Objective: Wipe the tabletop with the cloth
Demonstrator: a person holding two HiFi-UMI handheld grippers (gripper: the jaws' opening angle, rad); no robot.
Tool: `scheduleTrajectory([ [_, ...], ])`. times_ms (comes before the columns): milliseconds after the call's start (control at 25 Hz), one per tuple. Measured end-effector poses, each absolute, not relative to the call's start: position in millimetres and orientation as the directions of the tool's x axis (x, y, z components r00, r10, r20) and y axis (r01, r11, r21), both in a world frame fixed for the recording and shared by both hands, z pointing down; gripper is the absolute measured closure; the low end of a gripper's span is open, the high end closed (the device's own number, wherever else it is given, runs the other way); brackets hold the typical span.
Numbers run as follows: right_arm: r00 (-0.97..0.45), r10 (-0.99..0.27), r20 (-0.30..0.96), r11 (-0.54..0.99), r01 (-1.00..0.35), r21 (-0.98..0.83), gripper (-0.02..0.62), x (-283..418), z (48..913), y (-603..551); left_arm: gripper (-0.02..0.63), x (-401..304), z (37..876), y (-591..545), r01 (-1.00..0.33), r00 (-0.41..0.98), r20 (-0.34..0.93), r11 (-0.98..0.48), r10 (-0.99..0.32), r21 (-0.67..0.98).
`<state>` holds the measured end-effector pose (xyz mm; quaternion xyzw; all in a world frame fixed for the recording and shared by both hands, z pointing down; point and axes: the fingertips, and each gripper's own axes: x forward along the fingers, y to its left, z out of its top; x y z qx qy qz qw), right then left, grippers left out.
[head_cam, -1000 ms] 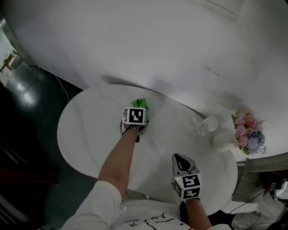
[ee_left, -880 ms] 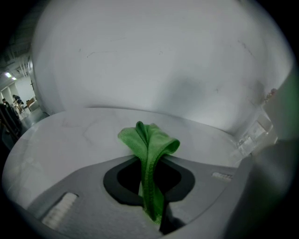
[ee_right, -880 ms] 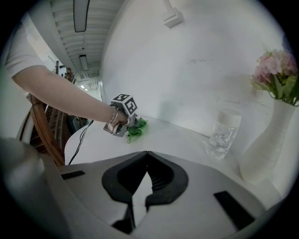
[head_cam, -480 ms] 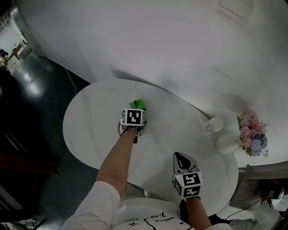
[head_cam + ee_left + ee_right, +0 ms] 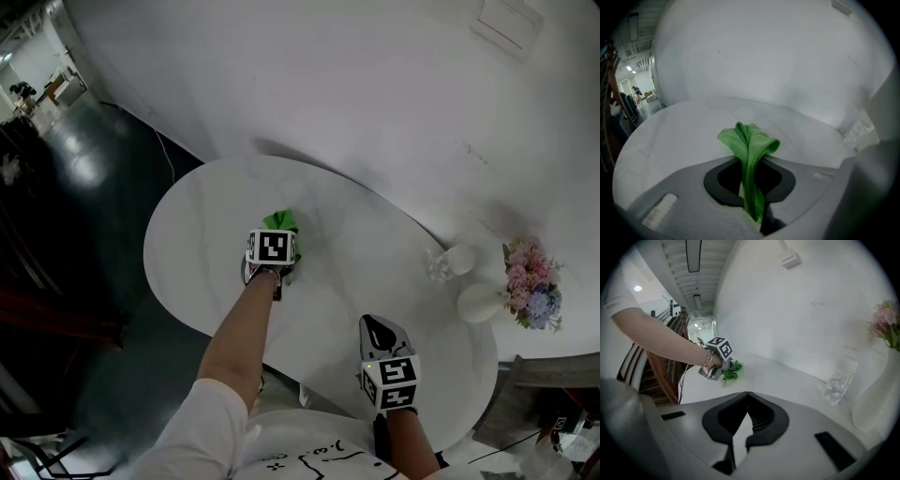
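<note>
Now pinching the cloth in the left gripper at the left of the table. Holding the right gripper pressed together, empty, near the front edge; glass and flowers far right.

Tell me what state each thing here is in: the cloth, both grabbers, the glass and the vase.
cloth: bunched up, pinched between jaws.
left gripper: shut on the cloth.
right gripper: shut, holding nothing.
glass: upright on the table.
vase: upright, holding flowers.
</note>
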<state>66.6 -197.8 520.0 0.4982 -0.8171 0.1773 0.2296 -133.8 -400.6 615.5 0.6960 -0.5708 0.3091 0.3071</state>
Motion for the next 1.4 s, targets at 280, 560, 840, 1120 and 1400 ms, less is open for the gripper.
scheduleTrajectory([
  [280,-0.431,-0.719,0.545,0.482,-0.874,-0.055,0.594,55,517,-192,0.557,-162,616,-377,-0.990,0.125,0.780,-0.128,-0.613,0.058],
  [560,-0.473,-0.699,0.536,0.533,-0.845,-0.050,0.594,42,514,-186,0.557,-194,615,-347,-0.997,0.070,0.766,-0.075,-0.639,0.029],
  [840,-0.500,-0.682,0.534,0.565,-0.824,-0.049,0.594,35,513,-184,0.556,-221,616,-316,-0.998,0.064,0.753,-0.044,-0.655,0.047],
  [1120,-0.502,-0.685,0.529,0.567,-0.822,-0.045,0.594,36,511,-182,0.557,-244,616,-279,-0.999,0.035,0.747,-0.014,-0.663,0.034],
  [1400,-0.508,-0.689,0.517,0.561,-0.826,-0.065,0.594,31,506,-176,0.557,-265,617,-248,-0.999,0.023,0.747,0.004,-0.664,0.034],
])
